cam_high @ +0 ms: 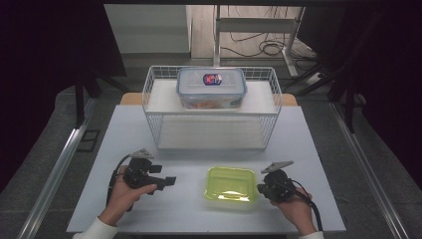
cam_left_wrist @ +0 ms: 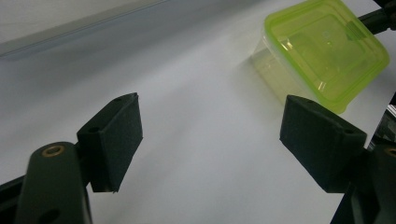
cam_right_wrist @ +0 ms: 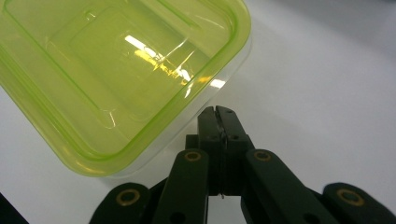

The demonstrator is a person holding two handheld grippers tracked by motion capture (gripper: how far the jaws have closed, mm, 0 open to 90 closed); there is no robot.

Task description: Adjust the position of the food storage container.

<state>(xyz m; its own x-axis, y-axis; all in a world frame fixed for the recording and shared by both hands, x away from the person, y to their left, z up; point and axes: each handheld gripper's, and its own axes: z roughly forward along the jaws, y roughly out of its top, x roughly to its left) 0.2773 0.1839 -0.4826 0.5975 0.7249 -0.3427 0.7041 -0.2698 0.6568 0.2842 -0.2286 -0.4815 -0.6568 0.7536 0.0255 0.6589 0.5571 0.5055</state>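
A clear box with a yellow-green lid (cam_high: 230, 183) (cam_left_wrist: 327, 49) (cam_right_wrist: 116, 70) stands on the white table (cam_high: 199, 214), front and centre-right. My right gripper (cam_high: 260, 188) (cam_right_wrist: 217, 112) is shut with nothing between its jaws, its tips right beside the box's right edge. To the left of the box, my left gripper (cam_high: 164, 175) (cam_left_wrist: 212, 105) is open, its pads wide apart over bare table and pointed towards the box.
A white wire rack (cam_high: 149, 94) stands at the back of the table. On its upper shelf sits a clear box with a blue-rimmed lid (cam_high: 211, 87) holding something orange. The lower shelf (cam_high: 209, 133) is bare.
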